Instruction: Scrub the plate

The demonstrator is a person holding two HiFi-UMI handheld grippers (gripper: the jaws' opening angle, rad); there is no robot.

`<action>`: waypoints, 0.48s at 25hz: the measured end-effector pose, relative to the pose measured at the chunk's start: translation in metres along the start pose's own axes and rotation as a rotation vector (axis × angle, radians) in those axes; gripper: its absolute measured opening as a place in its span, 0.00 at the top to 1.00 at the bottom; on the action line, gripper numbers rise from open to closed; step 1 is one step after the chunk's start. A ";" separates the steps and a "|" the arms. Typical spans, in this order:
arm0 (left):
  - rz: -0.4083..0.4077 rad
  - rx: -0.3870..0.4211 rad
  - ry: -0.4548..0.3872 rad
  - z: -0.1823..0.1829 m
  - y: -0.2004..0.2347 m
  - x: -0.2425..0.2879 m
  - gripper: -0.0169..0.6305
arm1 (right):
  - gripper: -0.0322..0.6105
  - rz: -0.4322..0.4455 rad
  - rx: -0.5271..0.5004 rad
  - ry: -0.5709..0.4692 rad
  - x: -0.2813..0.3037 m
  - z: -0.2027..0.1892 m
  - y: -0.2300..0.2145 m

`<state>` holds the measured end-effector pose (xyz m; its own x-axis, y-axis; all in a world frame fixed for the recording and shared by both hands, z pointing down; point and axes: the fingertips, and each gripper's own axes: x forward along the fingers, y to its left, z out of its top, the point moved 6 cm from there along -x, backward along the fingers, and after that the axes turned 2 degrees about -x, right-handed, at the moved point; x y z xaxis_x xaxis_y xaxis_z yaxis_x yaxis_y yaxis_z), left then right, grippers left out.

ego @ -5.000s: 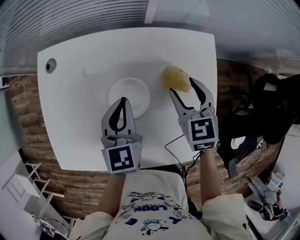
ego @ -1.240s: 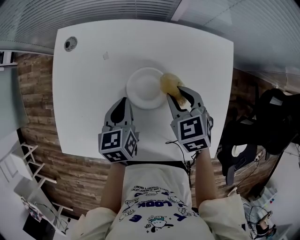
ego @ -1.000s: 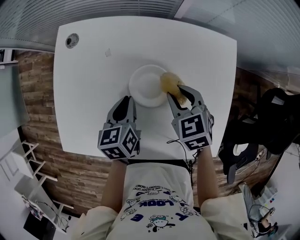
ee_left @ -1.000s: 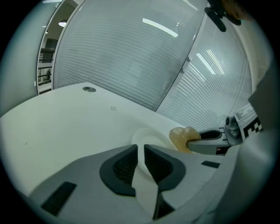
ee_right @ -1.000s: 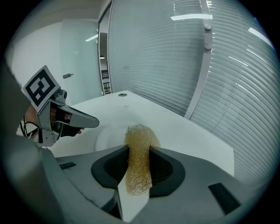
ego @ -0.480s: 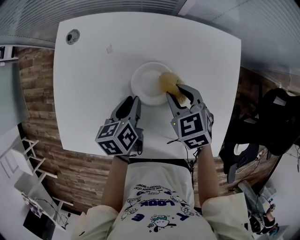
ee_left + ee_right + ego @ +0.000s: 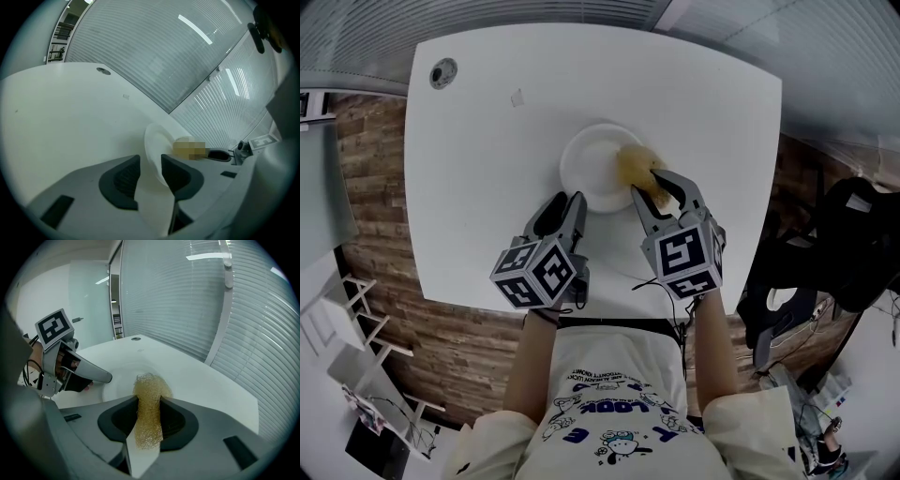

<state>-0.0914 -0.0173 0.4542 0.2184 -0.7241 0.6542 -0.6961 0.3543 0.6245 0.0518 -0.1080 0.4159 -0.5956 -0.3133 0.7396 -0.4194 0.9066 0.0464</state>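
Plate (image 7: 595, 167): flat on counter (image 7: 469, 169), directly ahead of both tools. Left tool (image 7: 564, 200) — jaws spread, having just been opening, with the plate's near rim at the gap, unpinched. Right tool (image 7: 649, 183) — pinching scourer (image 7: 636, 164), which lies on the plate's right rim, so it is nearer for scrubbing.

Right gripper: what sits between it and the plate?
A yellow mesh scrubber, pinched by the right gripper, its end over the plate; clearest in the right gripper view.
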 end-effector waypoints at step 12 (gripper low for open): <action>-0.028 -0.057 0.019 0.004 -0.004 0.011 0.84 | 0.76 0.001 0.001 -0.010 0.000 -0.001 0.000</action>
<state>-0.0892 -0.0291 0.4576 0.2503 -0.7229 0.6441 -0.6497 0.3678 0.6653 0.0530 -0.1075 0.4165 -0.6028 -0.3153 0.7329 -0.4193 0.9067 0.0452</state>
